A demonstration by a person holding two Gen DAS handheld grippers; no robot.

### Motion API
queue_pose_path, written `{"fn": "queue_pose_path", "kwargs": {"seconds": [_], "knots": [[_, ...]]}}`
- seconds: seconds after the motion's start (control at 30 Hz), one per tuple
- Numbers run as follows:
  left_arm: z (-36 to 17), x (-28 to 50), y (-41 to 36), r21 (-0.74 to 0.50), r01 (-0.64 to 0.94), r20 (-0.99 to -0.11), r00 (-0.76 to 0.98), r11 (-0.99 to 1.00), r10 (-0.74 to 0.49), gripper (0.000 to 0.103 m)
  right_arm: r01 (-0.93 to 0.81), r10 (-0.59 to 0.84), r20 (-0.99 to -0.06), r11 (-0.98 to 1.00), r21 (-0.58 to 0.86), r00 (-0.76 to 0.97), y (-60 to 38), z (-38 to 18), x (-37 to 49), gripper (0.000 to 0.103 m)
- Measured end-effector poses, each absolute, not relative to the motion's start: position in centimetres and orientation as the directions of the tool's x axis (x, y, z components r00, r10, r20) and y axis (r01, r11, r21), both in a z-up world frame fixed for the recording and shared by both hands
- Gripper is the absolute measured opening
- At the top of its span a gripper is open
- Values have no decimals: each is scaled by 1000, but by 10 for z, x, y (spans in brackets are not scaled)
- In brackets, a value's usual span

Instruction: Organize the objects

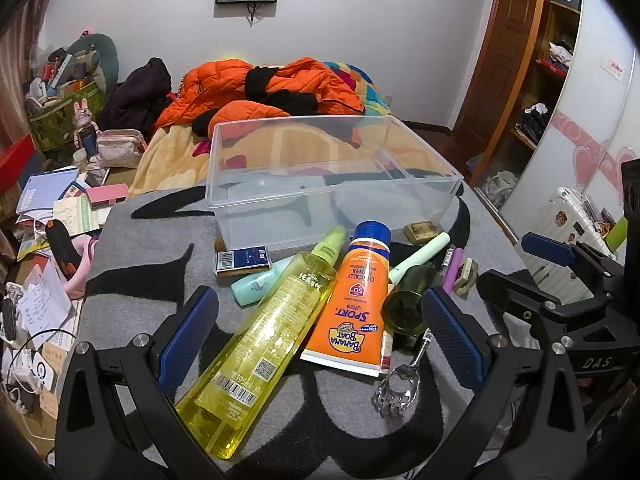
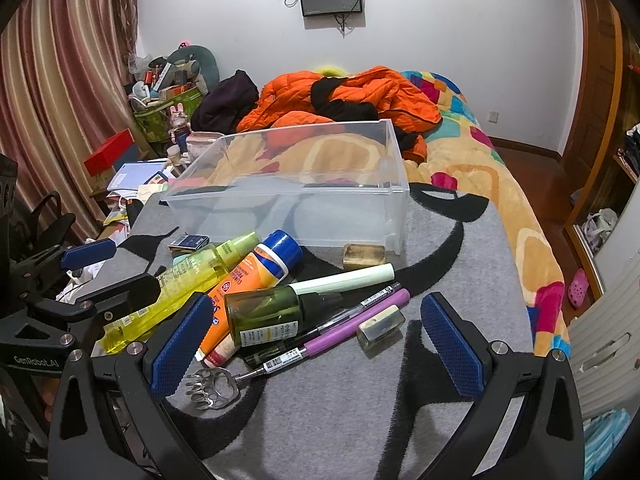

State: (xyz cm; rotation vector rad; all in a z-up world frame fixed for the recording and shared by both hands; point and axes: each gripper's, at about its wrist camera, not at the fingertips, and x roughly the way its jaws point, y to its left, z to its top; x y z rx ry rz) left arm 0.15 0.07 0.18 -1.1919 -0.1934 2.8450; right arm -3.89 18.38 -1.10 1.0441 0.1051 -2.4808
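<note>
Both my grippers, left (image 1: 320, 320) and right (image 2: 316, 340), hover spread wide and empty over the toiletries heaped before the clear bin (image 1: 332, 168), apparently empty, set close for loading; yellow bottle (image 1: 260, 344) nearest.

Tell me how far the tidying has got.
Nothing looks done: the clear bin holds nothing. Nothing is in hand either; the left tool and right tool hang open above the pile. All of it is left on the grey blanket: yellow bottle, orange sunscreen tube, green bottle, purple pen, claw-shaped metal tool and the smaller bits.
</note>
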Motion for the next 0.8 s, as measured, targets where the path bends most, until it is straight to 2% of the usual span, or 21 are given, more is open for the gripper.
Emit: {"fn": "queue_pose_path", "kwargs": {"seconds": [0.8], "knots": [[4, 5, -3, -136, 4, -693, -715, -991, 92, 103, 444, -392, -694, -889, 116, -603, 181, -6, -38, 103]]}}
